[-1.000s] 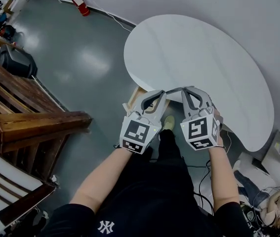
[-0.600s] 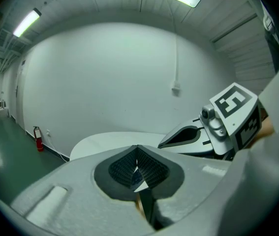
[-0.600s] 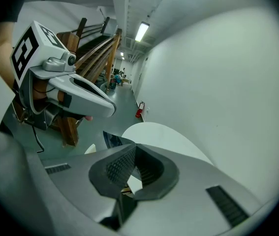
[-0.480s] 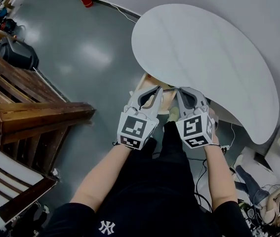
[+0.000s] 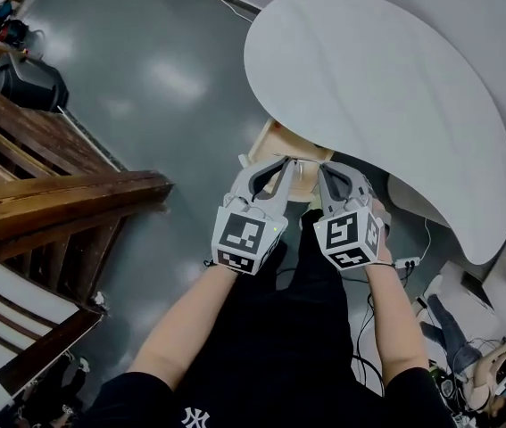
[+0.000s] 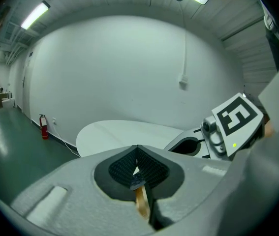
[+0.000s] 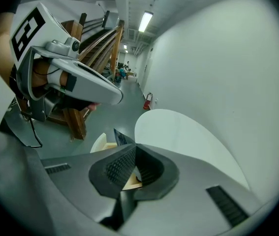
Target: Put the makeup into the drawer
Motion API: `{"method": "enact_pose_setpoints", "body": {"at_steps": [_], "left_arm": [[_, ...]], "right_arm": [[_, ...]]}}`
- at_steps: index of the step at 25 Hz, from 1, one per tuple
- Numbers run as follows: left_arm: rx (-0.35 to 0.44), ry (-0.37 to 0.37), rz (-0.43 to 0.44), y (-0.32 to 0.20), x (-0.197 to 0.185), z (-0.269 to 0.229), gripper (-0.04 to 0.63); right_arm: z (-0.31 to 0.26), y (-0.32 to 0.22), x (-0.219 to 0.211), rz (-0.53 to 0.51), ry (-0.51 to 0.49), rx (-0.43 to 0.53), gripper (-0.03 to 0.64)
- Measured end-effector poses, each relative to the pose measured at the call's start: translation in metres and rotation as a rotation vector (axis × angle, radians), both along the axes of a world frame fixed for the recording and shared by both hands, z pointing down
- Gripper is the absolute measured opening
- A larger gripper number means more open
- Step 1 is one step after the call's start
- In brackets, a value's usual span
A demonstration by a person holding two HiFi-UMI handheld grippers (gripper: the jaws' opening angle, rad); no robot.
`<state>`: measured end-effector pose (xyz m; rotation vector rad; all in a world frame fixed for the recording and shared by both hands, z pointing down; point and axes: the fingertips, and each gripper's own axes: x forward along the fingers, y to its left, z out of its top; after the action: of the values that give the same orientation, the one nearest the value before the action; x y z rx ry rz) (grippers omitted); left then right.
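Observation:
No makeup shows in any view. A light wooden drawer (image 5: pixel 275 144) stands pulled out from under the near edge of the white rounded table (image 5: pixel 386 78). My left gripper (image 5: pixel 286 164) and right gripper (image 5: pixel 323 169) are held side by side just in front of the drawer, their tips over its front part. Both are shut with nothing between the jaws. In the left gripper view the left gripper (image 6: pixel 138 149) has its jaws together, with a strip of wood visible below them. In the right gripper view the right gripper (image 7: pixel 135 147) is shut too, and the drawer (image 7: pixel 103 144) lies beyond it.
Dark wooden stair rails (image 5: pixel 65 194) stand to the left over a grey-green floor (image 5: pixel 145 87). A white wall runs behind the table. Cables and clutter (image 5: pixel 467 364) lie on the floor at the lower right. My legs in black fill the lower middle.
The head view has shifted, so the table and drawer sit higher and more of the drawer shows. Both grippers stay shut and side by side, slightly lower in the view.

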<state>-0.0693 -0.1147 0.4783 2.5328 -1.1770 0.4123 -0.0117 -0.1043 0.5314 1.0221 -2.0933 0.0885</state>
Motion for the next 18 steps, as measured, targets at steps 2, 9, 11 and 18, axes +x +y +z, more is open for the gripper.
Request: {"method": "enact_pose_setpoints", "body": {"at_steps": [2, 9, 11, 18], "left_arm": [[-0.016, 0.000, -0.007, -0.001, -0.004, 0.012, 0.011], [-0.059, -0.009, -0.009, -0.012, -0.008, 0.052, 0.011], [-0.068, -0.009, -0.014, -0.018, -0.009, 0.061, 0.011], [-0.074, -0.013, -0.020, -0.036, -0.010, 0.084, 0.011]], "right_arm": [[0.015, -0.002, -0.003, 0.002, 0.003, -0.018, 0.014], [0.066, -0.020, -0.006, 0.014, 0.020, -0.063, 0.014], [0.080, -0.025, -0.005, 0.013, 0.028, -0.074, 0.014], [0.123, -0.035, -0.005, 0.011, 0.054, -0.102, 0.014]]}}
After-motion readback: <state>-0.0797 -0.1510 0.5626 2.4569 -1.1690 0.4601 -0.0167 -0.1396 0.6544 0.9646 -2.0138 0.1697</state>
